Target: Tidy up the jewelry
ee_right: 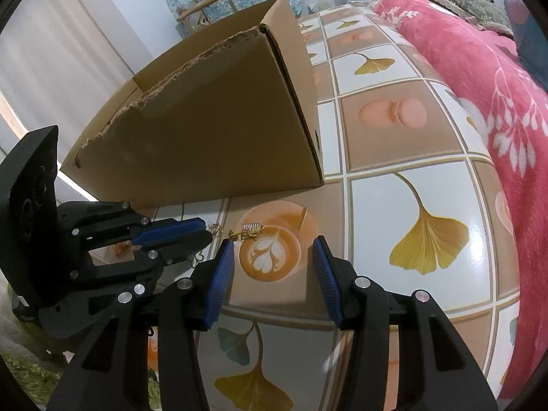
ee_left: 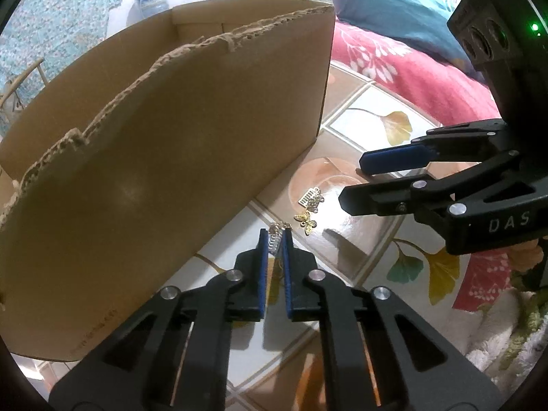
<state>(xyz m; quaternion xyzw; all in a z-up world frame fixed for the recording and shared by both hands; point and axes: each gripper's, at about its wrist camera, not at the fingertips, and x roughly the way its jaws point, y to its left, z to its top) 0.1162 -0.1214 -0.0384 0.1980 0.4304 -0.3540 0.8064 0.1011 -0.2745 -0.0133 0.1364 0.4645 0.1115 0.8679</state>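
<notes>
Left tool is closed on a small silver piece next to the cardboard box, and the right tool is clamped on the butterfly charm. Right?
Not quite. The right tool is open and holds nothing; the butterfly charm lies loose on the tablecloth, as the left wrist view shows. The left tool is closed on the silver piece beside the cardboard box.

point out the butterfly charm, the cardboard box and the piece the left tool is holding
butterfly charm (ee_left: 306, 221), left wrist view, on its gold wings
cardboard box (ee_left: 164, 157), left wrist view, on the plain side wall facing the camera
silver jewelry piece (ee_left: 275, 240), left wrist view, on the part showing between the blue pads
</notes>
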